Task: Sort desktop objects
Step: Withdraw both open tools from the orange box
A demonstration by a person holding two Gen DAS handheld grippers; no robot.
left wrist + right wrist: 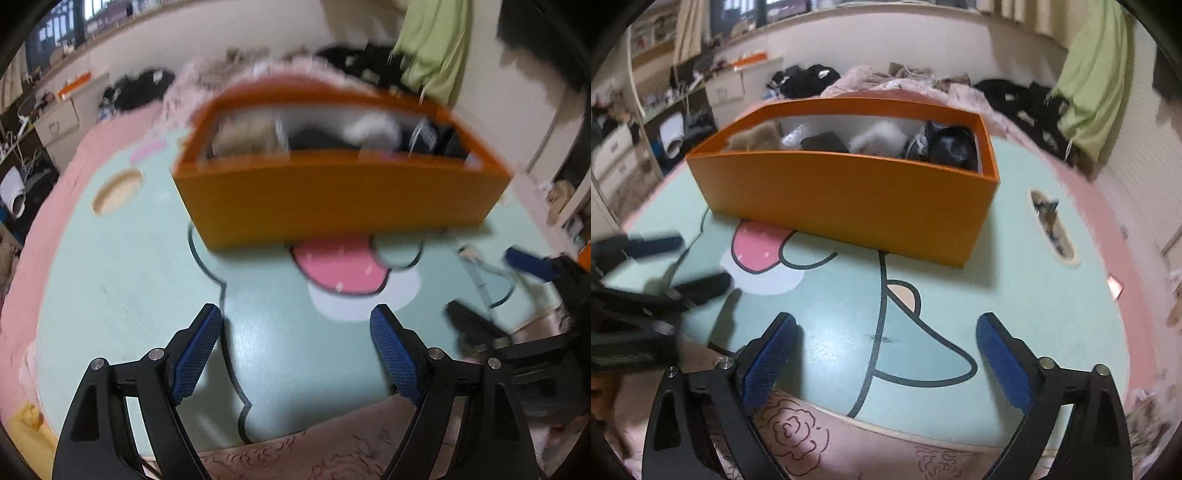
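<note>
An orange box (332,199) (846,199) stands on the pale green cartoon-printed table (129,277) (1034,277). Inside it lie a brown fluffy thing (755,137), a dark flat item (823,142), a white fluffy thing (879,140) and a crumpled black bag (945,146). My left gripper (295,314) hangs open over bare tabletop, short of the box, with nothing between its blue pads. My right gripper (886,323) is also open and empty, near the table's front edge. Each gripper shows at the other view's side, blurred: the right one (491,295), the left one (690,264).
A slot-shaped hole (1052,229) with odds and ends in it opens in the table right of the box; a round hole (118,192) lies left of it. Pink flowered bedding (798,435) lies below the front edge. Clothes and shelves fill the room behind.
</note>
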